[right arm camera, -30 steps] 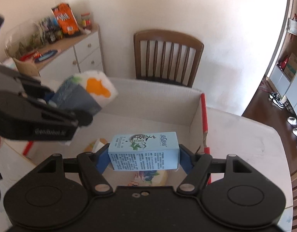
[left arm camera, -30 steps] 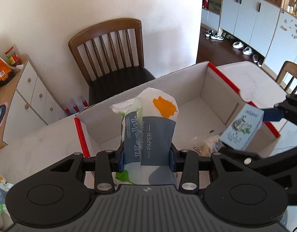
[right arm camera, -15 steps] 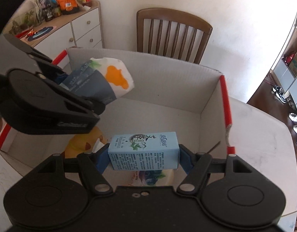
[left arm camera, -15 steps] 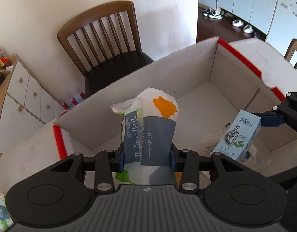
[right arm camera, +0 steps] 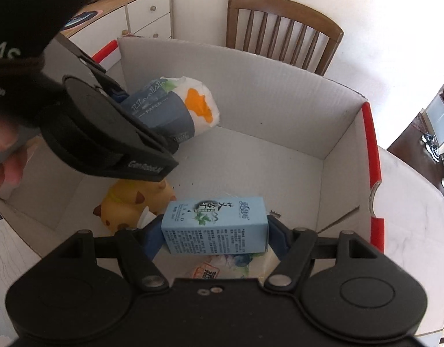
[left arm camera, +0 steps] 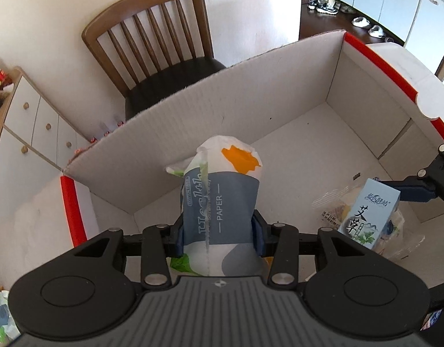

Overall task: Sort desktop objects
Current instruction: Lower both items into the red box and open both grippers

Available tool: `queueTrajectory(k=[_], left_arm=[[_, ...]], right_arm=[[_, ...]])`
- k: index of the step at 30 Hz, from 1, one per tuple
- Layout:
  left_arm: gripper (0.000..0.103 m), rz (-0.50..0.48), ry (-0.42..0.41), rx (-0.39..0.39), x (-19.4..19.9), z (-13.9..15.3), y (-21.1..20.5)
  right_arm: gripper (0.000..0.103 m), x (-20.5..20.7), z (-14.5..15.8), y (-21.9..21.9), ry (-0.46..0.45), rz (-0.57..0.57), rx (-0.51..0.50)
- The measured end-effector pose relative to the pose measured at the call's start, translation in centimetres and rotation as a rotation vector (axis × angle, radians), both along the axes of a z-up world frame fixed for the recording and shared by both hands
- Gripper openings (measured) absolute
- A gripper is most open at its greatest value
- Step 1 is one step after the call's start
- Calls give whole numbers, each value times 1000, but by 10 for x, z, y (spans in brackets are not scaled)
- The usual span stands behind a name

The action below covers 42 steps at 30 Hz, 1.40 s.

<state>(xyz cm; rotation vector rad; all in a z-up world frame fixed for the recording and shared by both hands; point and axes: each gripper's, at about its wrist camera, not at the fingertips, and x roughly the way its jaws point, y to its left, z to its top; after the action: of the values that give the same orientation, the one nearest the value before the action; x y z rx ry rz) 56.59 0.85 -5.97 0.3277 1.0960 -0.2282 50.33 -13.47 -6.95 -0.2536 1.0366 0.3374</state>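
The left gripper (left arm camera: 219, 230) is seen above the open cardboard box (left arm camera: 222, 98), pointing steeply down into it. A soft pack of tissue paper (left arm camera: 220, 199) stands between its blue pads, both of which touch the pack's sides; the jaws have just been opening, yet the pack is still pinched and held clear of the box floor. The pack's white and orange end juts forward beyond the fingertips.

The right gripper (right arm camera: 214, 232) is held over the same box, to the right of the left one. A light blue carton (right arm camera: 214, 224) printed with Chinese characters is clamped crosswise between its pads, its long side spanning the half-open jaws. Directly beneath the carton, plastic-wrapped packets (right arm camera: 222, 266) lie on the box floor, and a yellow plush toy (right arm camera: 129, 205) lies just to the left of them, below the left gripper.
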Motion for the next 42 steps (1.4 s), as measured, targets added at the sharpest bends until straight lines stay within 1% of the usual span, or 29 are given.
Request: queueTrajectory(k=[2, 5, 7, 9, 13, 19, 20, 26, 32, 42], left_arm=[[45, 6, 1, -2, 0, -1, 1], [55, 7, -3, 3, -3, -3, 1], [65, 6, -7, 10, -6, -4, -1], [68, 6, -19, 14, -9, -3, -2], [68, 9, -31, 9, -13, 2, -2], [68, 13, -43, -12, -21, 15, -1], [68, 11, -48, -12, -22, 17, -1], [68, 15, -79, -37, -34, 41, 1], [68, 11, -114, -48, -56, 66, 0], [68, -3, -163, -81, -107, 104, -3]], right_arm=[[73, 1, 0, -1, 8, -3, 1], [73, 0, 0, -3, 13, -13, 11], [74, 1, 1, -6, 16, -22, 17], [77, 0, 3, -7, 10, -29, 24], [82, -5, 9, -10, -14, -24, 37], [82, -13, 23, -14, -31, -26, 52], [82, -8, 24, -14, -30, -25, 56], [82, -23, 44, -19, -55, -18, 72], [82, -42, 66, -25, -86, -12, 84], [82, -78, 93, -36, -127, -18, 97]])
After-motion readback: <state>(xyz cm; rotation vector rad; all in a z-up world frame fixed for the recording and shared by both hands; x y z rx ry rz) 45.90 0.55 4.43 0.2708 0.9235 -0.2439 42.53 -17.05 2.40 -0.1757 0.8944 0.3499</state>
